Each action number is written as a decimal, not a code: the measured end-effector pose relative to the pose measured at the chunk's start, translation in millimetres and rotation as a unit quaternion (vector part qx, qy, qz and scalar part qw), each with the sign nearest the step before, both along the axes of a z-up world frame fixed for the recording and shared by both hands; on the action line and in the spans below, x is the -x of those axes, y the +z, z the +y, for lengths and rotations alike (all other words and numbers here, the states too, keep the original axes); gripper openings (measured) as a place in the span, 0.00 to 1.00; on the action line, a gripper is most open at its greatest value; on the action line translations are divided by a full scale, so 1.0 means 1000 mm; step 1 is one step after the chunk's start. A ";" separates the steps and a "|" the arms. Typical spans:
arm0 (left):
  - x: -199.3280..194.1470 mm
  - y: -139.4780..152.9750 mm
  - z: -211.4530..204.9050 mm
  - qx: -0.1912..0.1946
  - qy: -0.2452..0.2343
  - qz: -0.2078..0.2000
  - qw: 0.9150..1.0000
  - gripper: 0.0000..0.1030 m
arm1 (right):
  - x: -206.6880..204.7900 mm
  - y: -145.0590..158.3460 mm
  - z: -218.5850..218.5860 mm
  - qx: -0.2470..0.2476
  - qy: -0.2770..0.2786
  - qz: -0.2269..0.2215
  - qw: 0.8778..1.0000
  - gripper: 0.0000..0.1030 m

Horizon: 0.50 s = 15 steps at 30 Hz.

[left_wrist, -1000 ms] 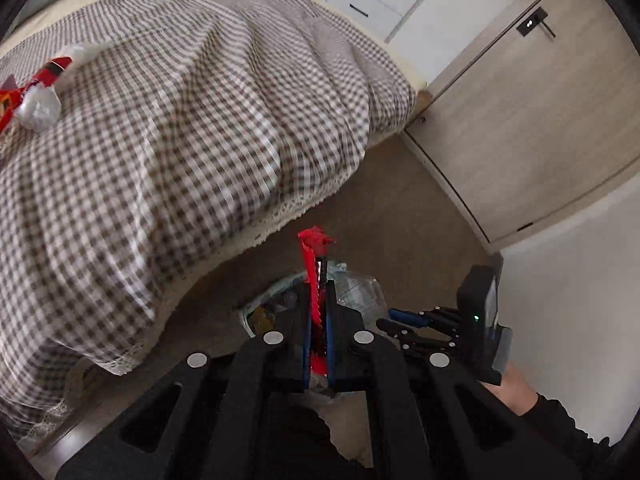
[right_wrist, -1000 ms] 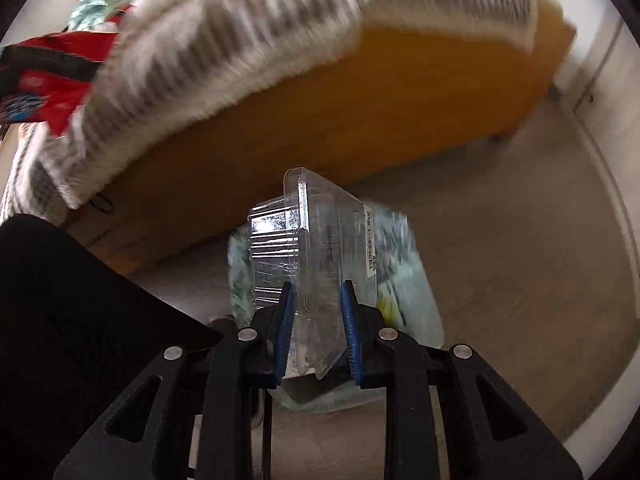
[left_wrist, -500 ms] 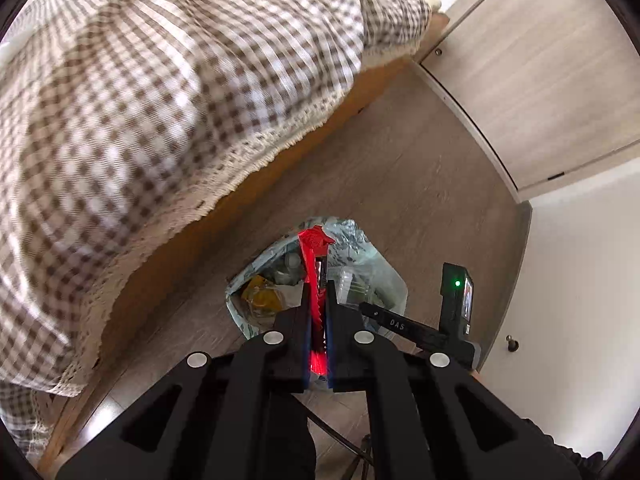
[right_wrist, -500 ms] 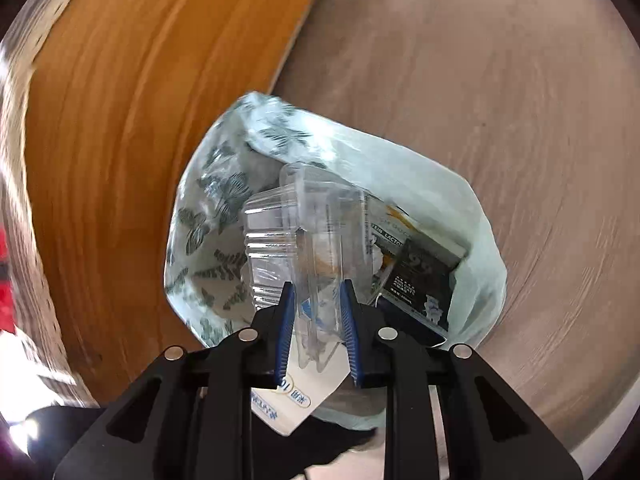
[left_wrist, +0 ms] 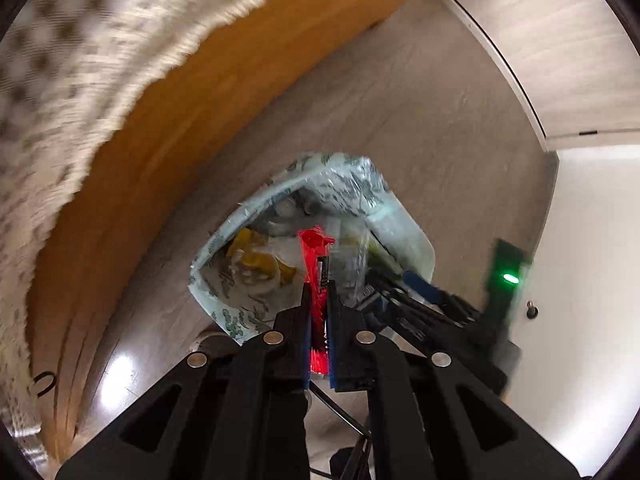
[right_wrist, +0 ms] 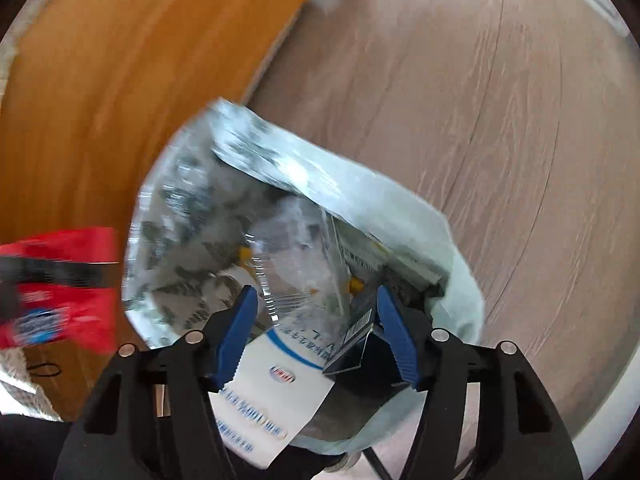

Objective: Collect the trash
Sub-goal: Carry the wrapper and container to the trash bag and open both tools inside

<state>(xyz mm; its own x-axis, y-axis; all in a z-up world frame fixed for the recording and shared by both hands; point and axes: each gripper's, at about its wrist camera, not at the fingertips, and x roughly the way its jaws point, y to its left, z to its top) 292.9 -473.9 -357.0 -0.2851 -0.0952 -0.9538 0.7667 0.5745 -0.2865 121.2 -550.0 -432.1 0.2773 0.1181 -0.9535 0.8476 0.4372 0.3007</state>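
A pale green leaf-print trash bag (left_wrist: 352, 184) stands open on the floor. My left gripper (left_wrist: 318, 290) is shut on a red wrapper (left_wrist: 314, 242), held upright just over the bag's mouth. In the right wrist view the same red wrapper (right_wrist: 60, 280) shows blurred at the left edge. My right gripper (right_wrist: 316, 300) hangs over the trash bag (right_wrist: 320, 168), and its jaws are opening. A clear plastic container (right_wrist: 296, 248) lies between and beyond them inside the bag, and the blue pads (right_wrist: 246, 312) stand clear of it.
An orange wooden bed frame (left_wrist: 160, 140) runs beside the bag, with a checked bedspread (left_wrist: 60, 80) hanging over it. A cupboard door (left_wrist: 560, 40) and a white wall (left_wrist: 592, 280) stand to the right. Inside the bag lie a white printed box (right_wrist: 272, 392) and a yellow wrapper (left_wrist: 256, 256).
My right jaws have spread and let go of the clear container, which has dropped into the bag. The left gripper has come down close to the bag with the red wrapper.
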 end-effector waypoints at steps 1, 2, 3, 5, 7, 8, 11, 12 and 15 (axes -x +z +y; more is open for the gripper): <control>0.002 -0.006 -0.004 -0.009 -0.007 0.001 1.000 0.04 | 0.001 0.008 0.000 0.008 0.006 -0.004 1.000 0.59; 0.003 -0.013 -0.007 -0.021 -0.011 -0.001 1.000 0.04 | 0.002 0.016 -0.001 0.016 0.010 -0.008 1.000 0.59; 0.004 -0.019 -0.008 -0.029 -0.014 -0.004 0.999 0.04 | 0.004 0.021 0.000 0.022 0.012 -0.013 1.000 0.59; 0.007 -0.025 -0.006 -0.040 -0.015 -0.008 0.999 0.04 | 0.009 0.032 -0.001 0.030 0.011 -0.021 0.999 0.59; 0.004 -0.033 -0.010 -0.039 -0.009 0.002 0.999 0.04 | 0.012 0.042 -0.002 0.039 0.008 -0.025 0.999 0.59; 0.002 -0.038 -0.014 -0.035 -0.002 0.013 0.999 0.07 | 0.014 0.042 -0.008 0.043 0.006 -0.028 0.999 0.59; -0.001 -0.052 -0.019 -0.044 0.000 0.017 0.999 0.14 | 0.017 0.047 -0.012 0.050 0.009 -0.028 0.998 0.61; -0.002 -0.055 -0.018 -0.059 0.002 0.008 0.998 0.31 | 0.017 0.047 -0.011 0.049 0.011 -0.027 0.998 0.61; -0.005 -0.061 -0.013 -0.083 0.008 0.001 0.997 0.48 | 0.017 0.056 -0.014 0.043 0.018 -0.027 0.999 0.61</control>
